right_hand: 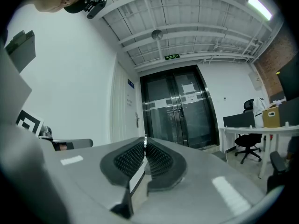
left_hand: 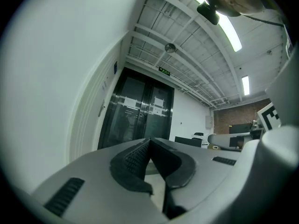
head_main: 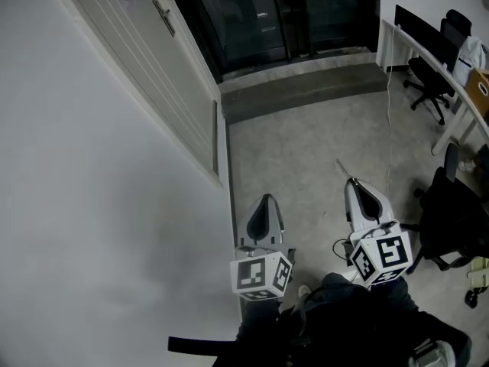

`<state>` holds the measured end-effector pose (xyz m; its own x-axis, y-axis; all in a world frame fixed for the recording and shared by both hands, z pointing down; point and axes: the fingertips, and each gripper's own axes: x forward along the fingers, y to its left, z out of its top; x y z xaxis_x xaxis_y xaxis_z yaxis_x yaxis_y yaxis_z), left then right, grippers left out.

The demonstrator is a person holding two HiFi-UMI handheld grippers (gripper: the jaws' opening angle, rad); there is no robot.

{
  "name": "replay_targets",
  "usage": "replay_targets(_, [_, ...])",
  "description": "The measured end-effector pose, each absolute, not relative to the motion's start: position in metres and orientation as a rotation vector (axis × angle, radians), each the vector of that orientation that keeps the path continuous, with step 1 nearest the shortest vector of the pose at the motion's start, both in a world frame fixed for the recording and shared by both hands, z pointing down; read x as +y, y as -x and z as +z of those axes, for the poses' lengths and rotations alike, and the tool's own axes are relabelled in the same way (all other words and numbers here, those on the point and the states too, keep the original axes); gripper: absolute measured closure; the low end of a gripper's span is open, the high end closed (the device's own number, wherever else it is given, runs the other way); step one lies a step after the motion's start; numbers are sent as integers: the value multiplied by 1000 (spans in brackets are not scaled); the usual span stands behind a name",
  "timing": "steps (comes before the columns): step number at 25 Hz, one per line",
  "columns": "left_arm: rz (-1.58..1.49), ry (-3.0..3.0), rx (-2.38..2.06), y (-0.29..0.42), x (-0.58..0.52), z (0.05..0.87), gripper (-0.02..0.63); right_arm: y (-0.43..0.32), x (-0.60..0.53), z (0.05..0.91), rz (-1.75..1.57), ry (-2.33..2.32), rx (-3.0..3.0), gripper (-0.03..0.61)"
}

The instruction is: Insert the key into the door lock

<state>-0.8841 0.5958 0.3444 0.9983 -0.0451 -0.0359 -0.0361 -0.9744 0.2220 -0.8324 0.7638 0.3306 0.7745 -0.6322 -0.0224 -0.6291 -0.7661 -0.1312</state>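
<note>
A white panelled door (head_main: 153,67) stands in the wall at the upper left, its metal handle (head_main: 163,17) far ahead of both grippers. The handle shows small in the left gripper view (left_hand: 101,108) and the right gripper view (right_hand: 136,121). My right gripper (head_main: 353,182) is shut on a thin metal key (head_main: 341,167) that sticks out forward past its tips. The key's flat blade (right_hand: 137,174) lies pinched between the ribbed pads of the right gripper (right_hand: 145,139). My left gripper (head_main: 266,198) is shut with nothing between its pads, and it points down the corridor (left_hand: 149,140).
Dark glass double doors (head_main: 267,14) close the far end behind a raised concrete step (head_main: 306,90). A white desk (head_main: 428,60) with office chairs (head_main: 426,82) lines the right side, and a black chair (head_main: 458,205) stands near my right gripper. The white wall (head_main: 92,205) runs along my left.
</note>
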Motion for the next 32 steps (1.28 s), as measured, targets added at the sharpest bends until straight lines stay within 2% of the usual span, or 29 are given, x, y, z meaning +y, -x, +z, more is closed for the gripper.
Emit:
replay_targets(7, [-42, -2798, -155, 835, 556, 369, 612, 776, 731, 338, -30, 2828, 1009, 566])
replay_targets(20, [-220, -2793, -218, 613, 495, 332, 612, 539, 673, 324, 18, 2797, 1106, 566])
replay_targets(32, [-157, -2813, -224, 468, 456, 349, 612, 397, 627, 340, -36, 2767, 1107, 566])
